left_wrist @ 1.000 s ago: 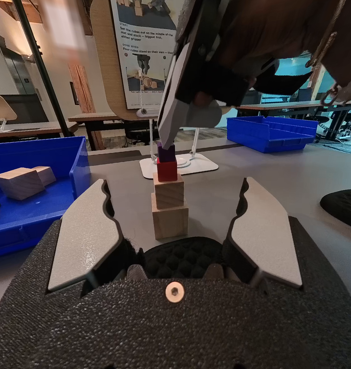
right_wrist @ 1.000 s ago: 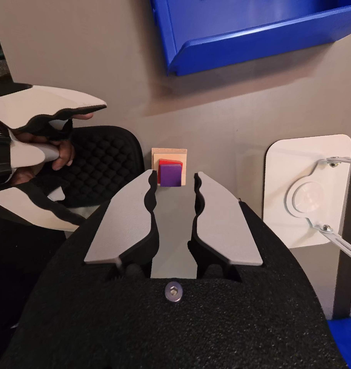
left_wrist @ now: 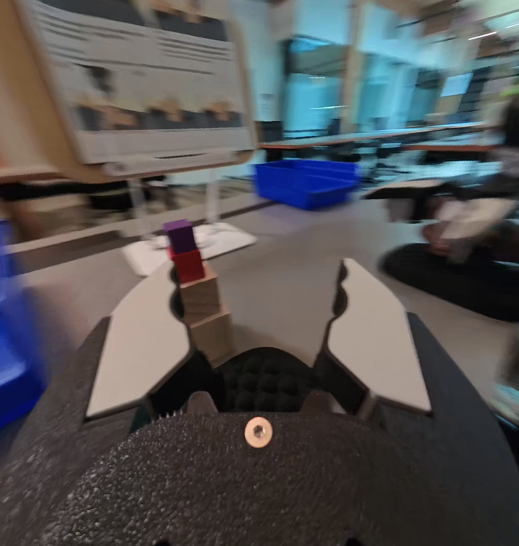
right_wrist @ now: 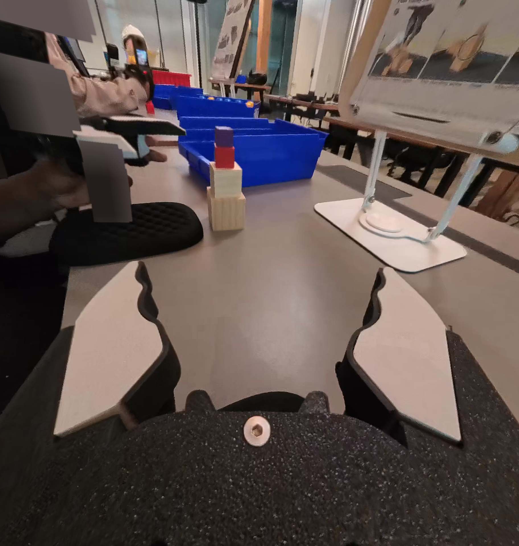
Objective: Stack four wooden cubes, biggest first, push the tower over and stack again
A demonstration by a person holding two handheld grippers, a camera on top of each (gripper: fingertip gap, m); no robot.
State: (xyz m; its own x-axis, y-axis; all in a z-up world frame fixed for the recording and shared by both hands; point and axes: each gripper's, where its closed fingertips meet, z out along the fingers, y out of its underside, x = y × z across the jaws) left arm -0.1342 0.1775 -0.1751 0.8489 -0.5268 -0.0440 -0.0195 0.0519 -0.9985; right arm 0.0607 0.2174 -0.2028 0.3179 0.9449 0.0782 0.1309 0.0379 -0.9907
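Note:
A stack of four cubes stands on the grey table (right_wrist: 282,295): a purple cube (right_wrist: 223,136) on a red cube (right_wrist: 224,157), on a small wooden cube (right_wrist: 225,183), on a larger wooden cube (right_wrist: 226,214). My right gripper (right_wrist: 259,266) is open and empty, low over the table, well back from the stack. My left gripper (left_wrist: 258,266) is open and empty. In its blurred view the purple cube (left_wrist: 181,237) and the stack show just past its left finger (left_wrist: 152,331). The right wrist view shows the left gripper (right_wrist: 152,139) to the left of the stack, not touching it.
A blue bin (right_wrist: 267,153) stands behind the stack, with more blue bins beyond it. A white stand base (right_wrist: 391,233) holding a picture board sits at right. A black mat (right_wrist: 128,233) lies left of the stack. Another blue bin (left_wrist: 305,183) is at the far side.
My right gripper was above the stack with narrow jaws at the purple cube; it has opened wide and pulled back low. The cube stays on the stack. My left gripper swung, jaws slightly narrower.

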